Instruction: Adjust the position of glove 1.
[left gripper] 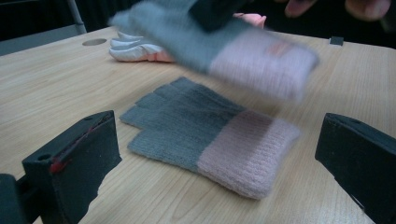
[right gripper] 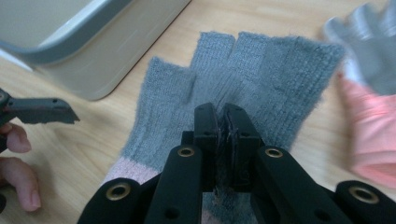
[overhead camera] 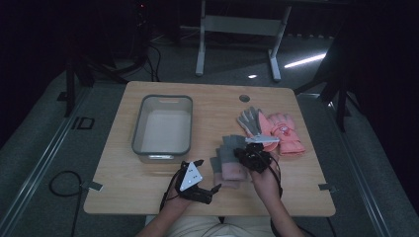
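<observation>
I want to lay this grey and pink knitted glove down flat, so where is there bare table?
Bare wood lies along the far edge behind the grey plastic bin, and in the strip left of it. The near right corner of the wooden table is free too. It is crowded mid-right, around the pink and grey gloves.

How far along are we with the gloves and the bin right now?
Done: nothing banked, the grey bin is empty. In hand: the right gripper is shut on a grey-and-pink fingerless glove, lifted above its mate on the table. The left gripper waits open. Left, probably: both fingerless gloves and the pink glove pair, if they go in the bin.
</observation>
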Demonstrator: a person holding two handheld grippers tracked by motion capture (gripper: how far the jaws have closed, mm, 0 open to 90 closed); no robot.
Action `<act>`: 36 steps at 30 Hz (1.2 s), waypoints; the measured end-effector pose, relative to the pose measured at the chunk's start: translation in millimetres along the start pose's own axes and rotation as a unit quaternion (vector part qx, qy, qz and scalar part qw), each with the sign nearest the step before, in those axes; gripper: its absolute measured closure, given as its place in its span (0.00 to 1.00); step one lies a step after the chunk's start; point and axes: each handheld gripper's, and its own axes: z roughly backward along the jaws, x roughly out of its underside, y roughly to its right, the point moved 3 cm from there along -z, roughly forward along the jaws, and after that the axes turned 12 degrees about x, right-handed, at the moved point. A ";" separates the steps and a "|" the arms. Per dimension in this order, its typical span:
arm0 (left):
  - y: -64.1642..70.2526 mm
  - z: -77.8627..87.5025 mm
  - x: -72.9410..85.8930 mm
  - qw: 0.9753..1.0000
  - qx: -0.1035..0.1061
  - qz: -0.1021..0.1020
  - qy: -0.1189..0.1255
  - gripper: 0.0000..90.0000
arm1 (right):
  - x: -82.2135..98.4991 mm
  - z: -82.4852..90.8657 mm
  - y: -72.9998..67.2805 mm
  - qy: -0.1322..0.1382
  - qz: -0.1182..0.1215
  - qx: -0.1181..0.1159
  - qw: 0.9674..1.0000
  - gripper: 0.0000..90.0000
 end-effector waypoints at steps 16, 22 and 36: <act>-0.1 -0.9 -0.1 1.000 0.009 0.002 -0.005 0.00 | 22.7 -37.4 -18.8 -0.050 -0.003 -0.011 0.999 0.93; -0.6 -1.1 -0.1 1.000 0.009 0.005 -0.005 0.00 | 28.6 -45.5 -16.4 -0.062 -0.004 -0.015 0.998 0.91; 0.0 -2.4 -0.4 1.000 0.000 0.002 -0.012 0.00 | 30.8 -47.3 -11.5 -0.060 0.008 -0.036 0.998 0.78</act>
